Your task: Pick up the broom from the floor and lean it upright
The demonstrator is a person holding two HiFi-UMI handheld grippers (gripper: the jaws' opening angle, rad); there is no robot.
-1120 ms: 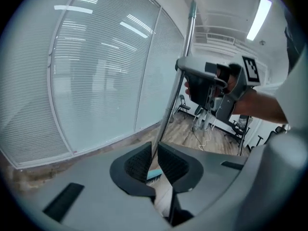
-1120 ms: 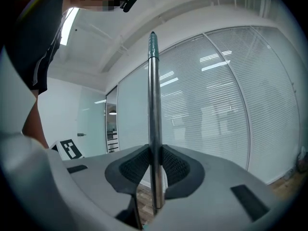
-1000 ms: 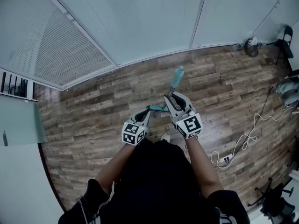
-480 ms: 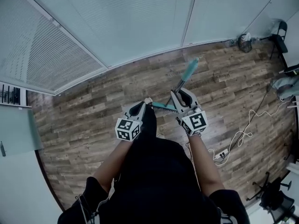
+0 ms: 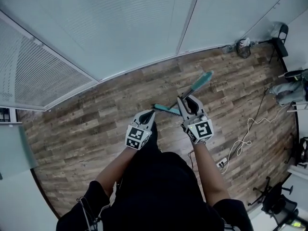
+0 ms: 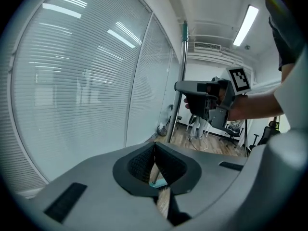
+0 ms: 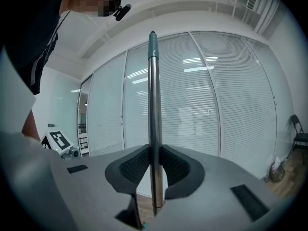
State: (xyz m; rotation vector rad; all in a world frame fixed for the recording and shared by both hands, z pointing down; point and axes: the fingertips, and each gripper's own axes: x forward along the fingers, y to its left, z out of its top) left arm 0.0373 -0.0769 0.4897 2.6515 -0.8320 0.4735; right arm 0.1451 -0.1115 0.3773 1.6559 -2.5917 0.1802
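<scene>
The right gripper pinches the long silver metal broom with teal ends, which stands nearly upright near the glass wall. The left gripper has its jaws pressed together (nothing plainly in them). Keep the broom straight and tip it gently onto the wall.

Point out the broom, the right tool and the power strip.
broom (image 7: 153,105), right gripper view, on the metal pole above the jaws
right tool (image 5: 186,100), head view, midway between its fingertips
power strip (image 5: 222,164), head view, on its white body
</scene>
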